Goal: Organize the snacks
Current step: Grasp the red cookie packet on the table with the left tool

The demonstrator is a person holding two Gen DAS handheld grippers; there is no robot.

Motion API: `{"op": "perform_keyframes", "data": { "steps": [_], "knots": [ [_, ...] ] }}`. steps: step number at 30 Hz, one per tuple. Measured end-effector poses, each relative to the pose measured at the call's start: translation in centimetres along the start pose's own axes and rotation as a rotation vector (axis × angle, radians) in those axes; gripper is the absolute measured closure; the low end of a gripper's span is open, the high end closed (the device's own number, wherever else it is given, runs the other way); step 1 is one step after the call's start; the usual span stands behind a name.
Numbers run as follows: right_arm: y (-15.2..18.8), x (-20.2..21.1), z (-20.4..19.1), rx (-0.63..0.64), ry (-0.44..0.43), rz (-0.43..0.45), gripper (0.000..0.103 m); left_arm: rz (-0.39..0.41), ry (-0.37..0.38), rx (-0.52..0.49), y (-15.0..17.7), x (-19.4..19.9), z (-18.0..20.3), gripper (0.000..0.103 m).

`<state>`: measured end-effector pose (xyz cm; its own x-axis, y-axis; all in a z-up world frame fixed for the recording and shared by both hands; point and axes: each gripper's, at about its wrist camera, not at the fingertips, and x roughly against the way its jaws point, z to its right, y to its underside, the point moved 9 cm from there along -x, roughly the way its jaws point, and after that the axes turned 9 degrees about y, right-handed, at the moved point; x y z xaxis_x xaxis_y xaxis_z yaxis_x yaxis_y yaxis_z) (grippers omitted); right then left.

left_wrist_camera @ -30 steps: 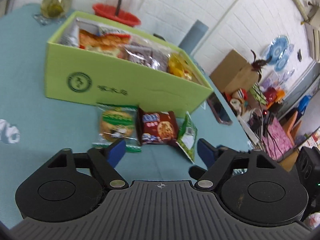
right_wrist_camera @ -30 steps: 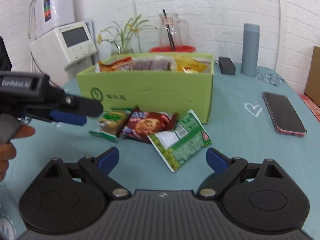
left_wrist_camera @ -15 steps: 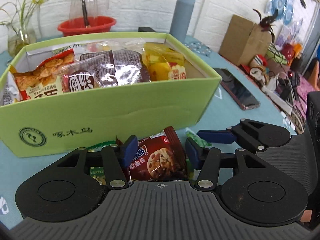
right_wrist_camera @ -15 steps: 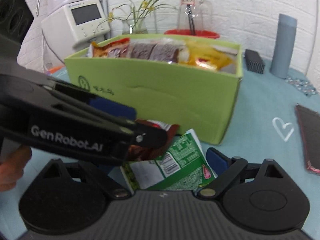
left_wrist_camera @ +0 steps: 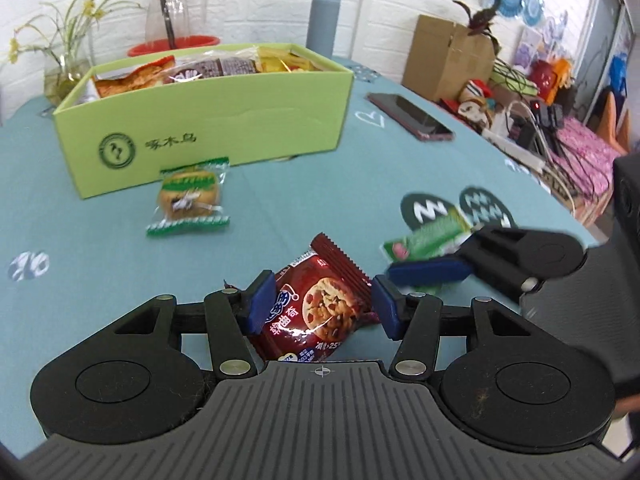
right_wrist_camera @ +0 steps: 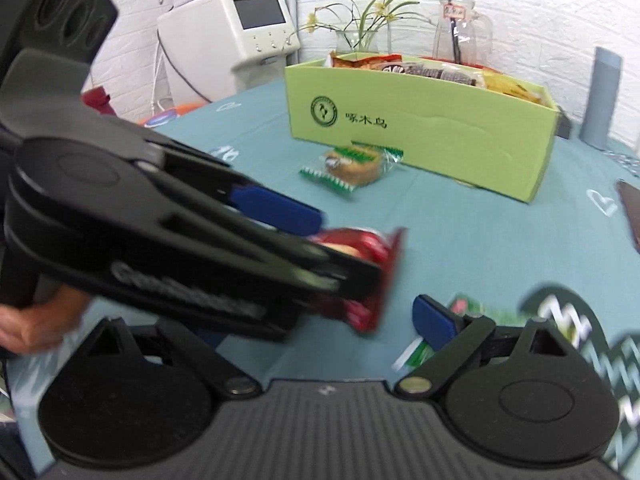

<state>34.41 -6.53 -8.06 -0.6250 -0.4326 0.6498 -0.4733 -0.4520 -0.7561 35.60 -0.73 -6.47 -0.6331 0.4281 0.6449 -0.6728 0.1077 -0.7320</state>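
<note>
My left gripper (left_wrist_camera: 322, 304) is shut on a red cookie packet (left_wrist_camera: 320, 312) and holds it above the teal tablecloth; the packet also shows in the right wrist view (right_wrist_camera: 372, 272). My right gripper (left_wrist_camera: 424, 270) grips a green snack packet (left_wrist_camera: 428, 236), blurred, to the right of the left one; in its own view the packet (right_wrist_camera: 464, 308) sits by the right pad and the left pad is hidden. A green-wrapped cookie (left_wrist_camera: 190, 198) lies in front of the green box (left_wrist_camera: 208, 136), which holds several snack bags.
A phone (left_wrist_camera: 408, 116) lies right of the box. A grey cylinder (left_wrist_camera: 325, 20), glass jug (left_wrist_camera: 172, 12) and flower vase (left_wrist_camera: 64, 68) stand behind it. A cardboard box (left_wrist_camera: 448, 56) and clutter sit at the right table edge. A white appliance (right_wrist_camera: 236, 36) stands left.
Both grippers closed on their packets, the left on the red cookie packet and the right on the green one, and pulled them back from the box. The green-wrapped cookie stayed by the box.
</note>
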Motion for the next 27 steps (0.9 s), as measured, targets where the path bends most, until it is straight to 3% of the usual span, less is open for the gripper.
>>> {"op": "perform_keyframes", "data": {
  "steps": [2, 4, 8, 11, 17, 23, 27],
  "knots": [
    [0.7, 1.1, 0.6, 0.012, 0.088, 0.007, 0.010, 0.004, -0.032, -0.008, 0.9, 1.1, -0.3, 0.067],
    [0.8, 2.5, 1.4, -0.024, 0.126, 0.031, 0.010, 0.030, -0.035, 0.064, 0.8, 2.2, -1.2, 0.067],
    [1.0, 4.8, 2.3, -0.127, 0.114, 0.074, 0.009, 0.124, 0.109, 0.200, -0.7, 4.4, -0.8, 0.047],
    [1.3, 5.2, 2.9, -0.151, 0.153, 0.059, 0.009, 0.141, 0.105, 0.238, -1.6, 4.9, -0.9, 0.047],
    [0.8, 4.2, -0.1, -0.202, 0.020, 0.063, 0.009, 0.127, 0.036, 0.386, 0.0, 5.7, -5.3, 0.045],
    [-1.8, 1.3, -3.3, -0.088, -0.010, 0.061, 0.009, 0.066, 0.092, 0.535, 2.4, 5.4, -8.1, 0.046],
    [-5.1, -0.3, -4.3, 0.083, -0.078, 0.108, 0.009, 0.096, 0.114, 0.607, 3.2, 6.5, -8.7, 0.046]
  ]
}}
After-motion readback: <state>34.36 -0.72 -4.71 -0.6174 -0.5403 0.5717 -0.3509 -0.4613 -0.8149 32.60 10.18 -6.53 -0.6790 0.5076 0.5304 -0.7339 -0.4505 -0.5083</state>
